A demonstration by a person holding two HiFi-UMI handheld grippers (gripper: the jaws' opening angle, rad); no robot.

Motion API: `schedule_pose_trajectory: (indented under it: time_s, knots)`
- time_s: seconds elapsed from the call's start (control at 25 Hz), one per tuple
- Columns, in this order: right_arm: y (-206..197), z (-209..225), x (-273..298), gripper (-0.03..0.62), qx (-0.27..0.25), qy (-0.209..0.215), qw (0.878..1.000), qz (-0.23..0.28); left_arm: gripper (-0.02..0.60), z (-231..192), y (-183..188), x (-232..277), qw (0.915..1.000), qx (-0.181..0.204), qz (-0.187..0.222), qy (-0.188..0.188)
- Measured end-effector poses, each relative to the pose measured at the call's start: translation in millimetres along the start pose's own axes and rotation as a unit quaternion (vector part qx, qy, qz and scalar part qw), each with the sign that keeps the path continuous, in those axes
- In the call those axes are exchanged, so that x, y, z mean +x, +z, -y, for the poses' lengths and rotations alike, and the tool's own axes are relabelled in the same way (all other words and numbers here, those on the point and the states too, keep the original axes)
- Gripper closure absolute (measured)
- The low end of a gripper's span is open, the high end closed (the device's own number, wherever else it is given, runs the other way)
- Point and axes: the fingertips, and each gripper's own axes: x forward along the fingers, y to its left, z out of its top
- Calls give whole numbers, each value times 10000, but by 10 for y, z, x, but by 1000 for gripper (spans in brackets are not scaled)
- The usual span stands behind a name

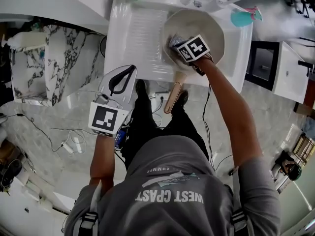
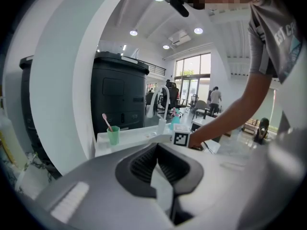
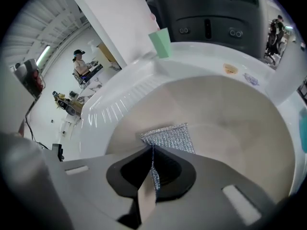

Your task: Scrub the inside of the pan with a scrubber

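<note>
The pan (image 1: 196,24), a pale beige one, is found in the basin of the white sink unit (image 1: 133,33) at the upper centre of the head view, with its wooden handle (image 1: 173,97) projecting over the front edge toward the bottom of the frame. The right gripper (image 1: 181,45) is pointed steeply down into the pan and is clenched on the scrubber (image 1: 175,41), a silvery mesh pad. In the right gripper view the mesh (image 3: 169,137) is pinched by one edge between the jaws and fanned out flat against the pan's inner wall (image 3: 230,128), a hold judged to suit wiping with the pad's face. The left gripper (image 1: 127,73) is held at the lower left, clear of the sink, with its jaws closed on nothing (image 2: 156,150); the pan is judged to be left unbraced. A green cup (image 2: 113,134) with a pink toothbrush is noted on the sink's far rim. Print on the person's shirt appears to read "WEST COAST"; the smaller line is illegible. The marker cubes carry patterns only.
</note>
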Motion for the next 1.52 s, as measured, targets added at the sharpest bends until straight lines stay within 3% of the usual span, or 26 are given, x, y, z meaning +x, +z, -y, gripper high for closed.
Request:
schedule_pose_trajectory:
  time_s: [0.44,0.8,1.0,1.24,1.52]
  knots:
    - [-282,-110,-1188,582,340,-465,9903,1262,578,476,257,-32,9987,445,127,-228]
    - [-1036,8,-2252,582,1067,-1176,9641,2130,578,981,423,131,9962,662,107,-561]
    - [-1759,311,-2488,582,1398,-1759,9556,1906,578,1230,494,233,9944,792,58,-698]
    - [-2500,668,-2565,580,1475,-2419,9520,1160,578,1468,621,334,9923,919,6,-833]
    - [-3037,826,-2308,580,1301,-2585,9569,243,578,1624,694,398,9906,1031,-48,-893]
